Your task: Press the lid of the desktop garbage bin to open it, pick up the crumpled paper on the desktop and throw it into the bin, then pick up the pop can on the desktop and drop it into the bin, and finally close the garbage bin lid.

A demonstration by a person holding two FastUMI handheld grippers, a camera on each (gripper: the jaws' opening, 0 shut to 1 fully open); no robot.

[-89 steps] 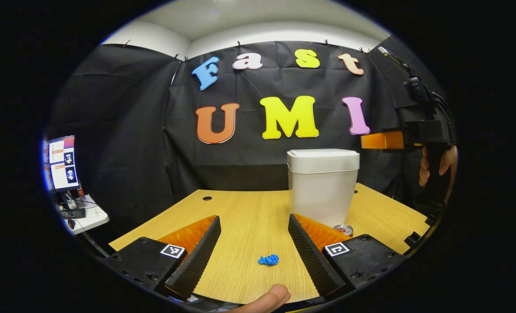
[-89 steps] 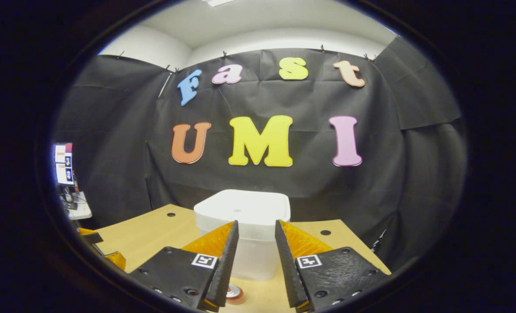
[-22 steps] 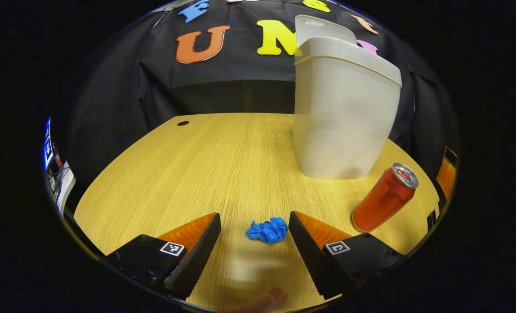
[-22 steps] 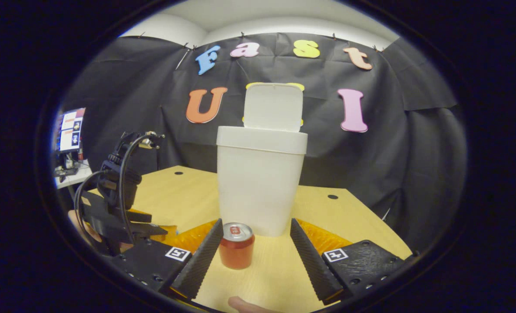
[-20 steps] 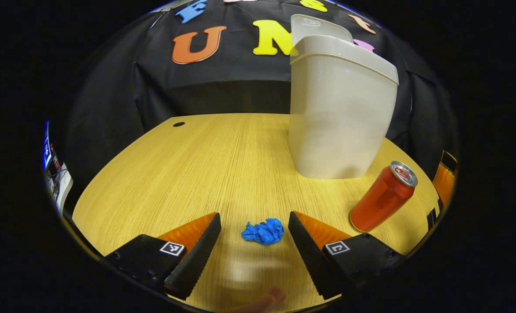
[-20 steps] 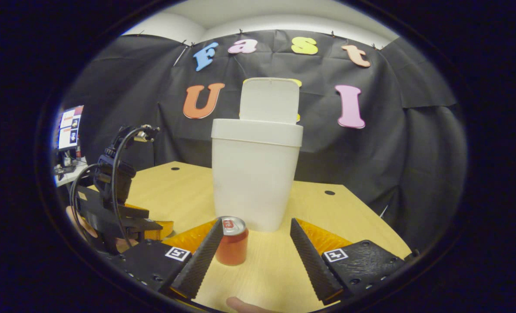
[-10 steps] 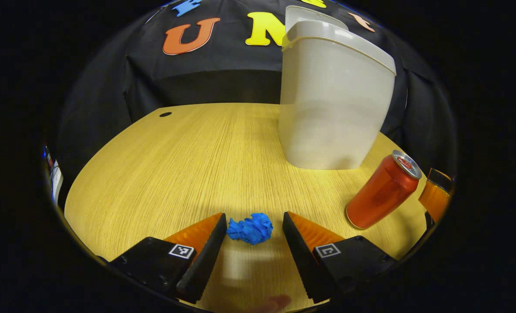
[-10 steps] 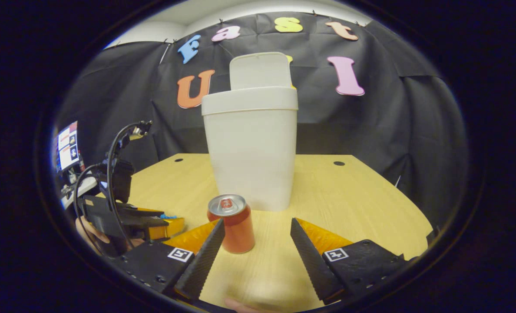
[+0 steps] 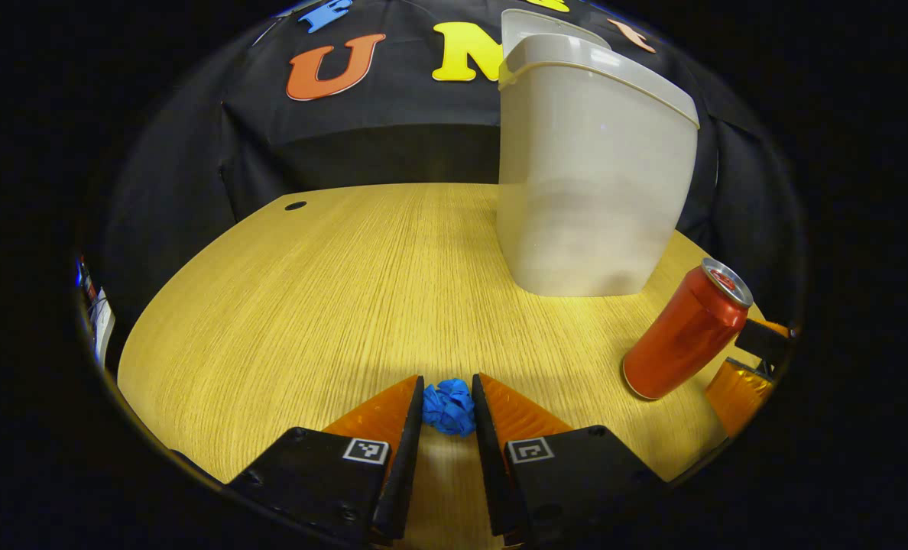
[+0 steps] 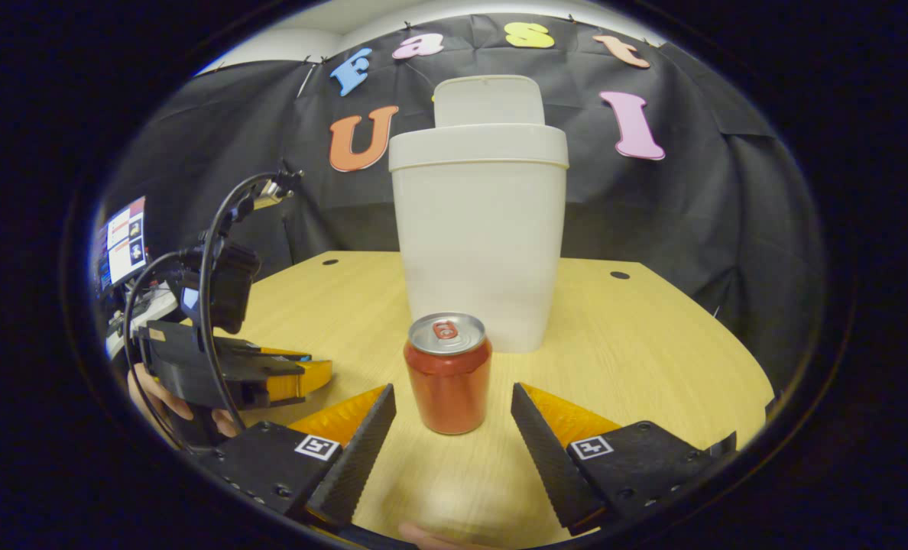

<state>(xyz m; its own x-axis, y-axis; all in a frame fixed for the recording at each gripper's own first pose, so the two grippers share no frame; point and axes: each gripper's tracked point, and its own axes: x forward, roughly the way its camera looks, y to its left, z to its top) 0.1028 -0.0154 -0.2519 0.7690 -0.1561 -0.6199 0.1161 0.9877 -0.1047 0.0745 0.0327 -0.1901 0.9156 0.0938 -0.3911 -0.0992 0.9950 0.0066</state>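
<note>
The white garbage bin [image 9: 588, 168] stands on the wooden desk with its lid [image 9: 546, 24] tipped up at the back. In the left gripper view my left gripper [image 9: 448, 393] is shut on the blue crumpled paper [image 9: 449, 407], low on the desk. A red pop can [image 9: 683, 332] stands upright to the right of it. In the right gripper view the bin [image 10: 481, 229] is straight ahead, lid [image 10: 488, 101] raised. The pop can [image 10: 448, 372] stands just beyond my right gripper [image 10: 452, 397], which is open. The left gripper [image 10: 301, 378] shows at the left of that view.
The wooden desk [image 9: 347, 290] has a small round hole [image 9: 295, 205] at the far left and another hole [image 10: 619, 275] at the far right. A monitor [image 10: 121, 241] sits on a side table at the left. A hand [image 10: 152, 393] holds the left gripper.
The bin's lid went from shut to raised. The left gripper came down over the blue paper and its fingers closed on it. The right gripper came down behind the can, still open.
</note>
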